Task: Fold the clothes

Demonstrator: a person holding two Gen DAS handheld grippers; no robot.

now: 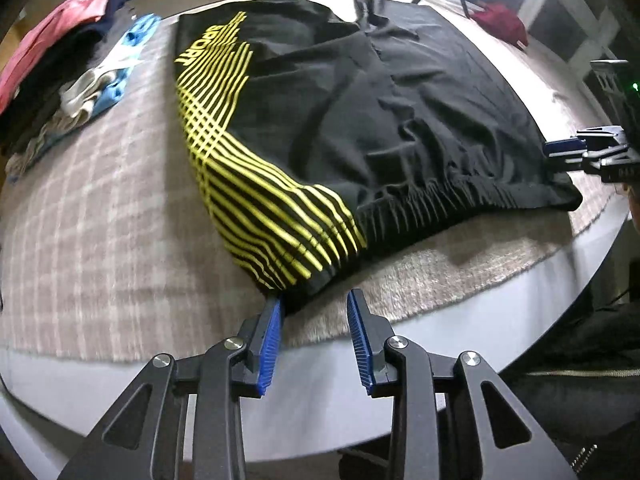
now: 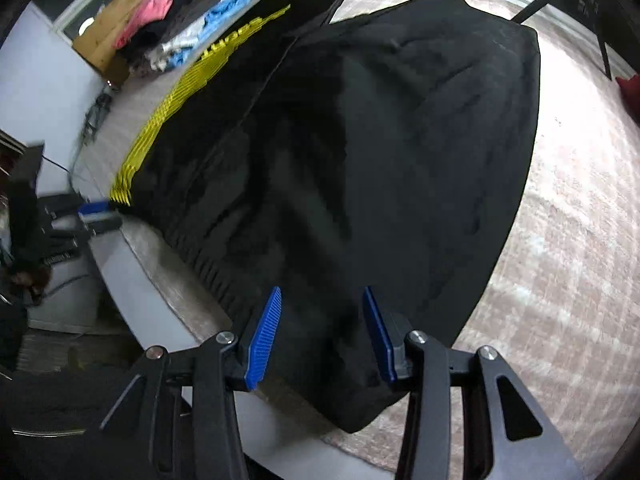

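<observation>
Black shorts [image 1: 360,120] with yellow stripes and an elastic waistband lie spread flat on the plaid cloth, waistband toward me. My left gripper [image 1: 314,300] is open at the striped waistband corner, its left pad touching the fabric edge. My right gripper [image 2: 322,296] is open over the plain black waistband corner [image 2: 360,240], pads either side of the fabric. Each gripper shows in the other's view: the right one [image 1: 568,152] at the far right, the left one [image 2: 96,212] at the left.
A stack of folded clothes [image 1: 72,60], pink, dark and blue, sits at the far left; it also shows in the right wrist view [image 2: 180,20]. A red garment [image 1: 500,20] lies far right. The table's white front edge [image 1: 360,360] runs close below the waistband.
</observation>
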